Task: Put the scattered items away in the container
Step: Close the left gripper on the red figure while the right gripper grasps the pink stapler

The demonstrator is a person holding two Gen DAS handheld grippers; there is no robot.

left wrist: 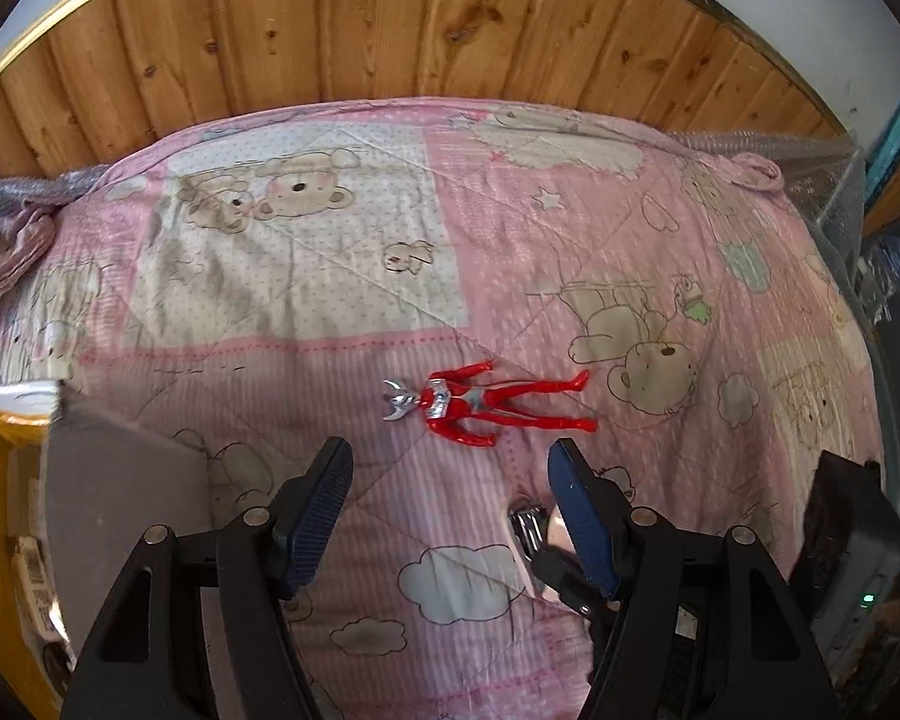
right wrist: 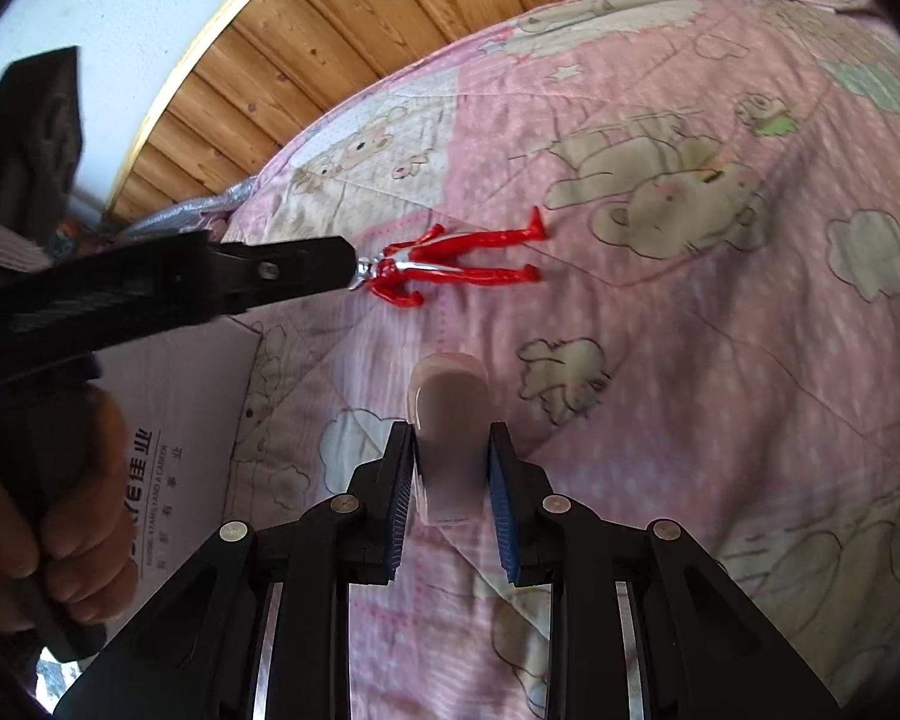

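Overhead, the left tool [left wrist: 450, 474] hangs wide open and empty above the bed [left wrist: 510, 252], with the red toy figure [left wrist: 486, 405] lying just ahead of its tips. The right tool [right wrist: 450, 450] grips a pale bottle [right wrist: 450, 414]; a cardboard box [right wrist: 192, 396] sits to its left.

The supporting surface was a bed [left wrist: 342, 276] covered with a pink quilt printed with bears and clouds. A red-and-silver toy figure [left wrist: 486, 405] lay flat near its centre. A cardboard box [right wrist: 192, 414] rested at the near left edge.
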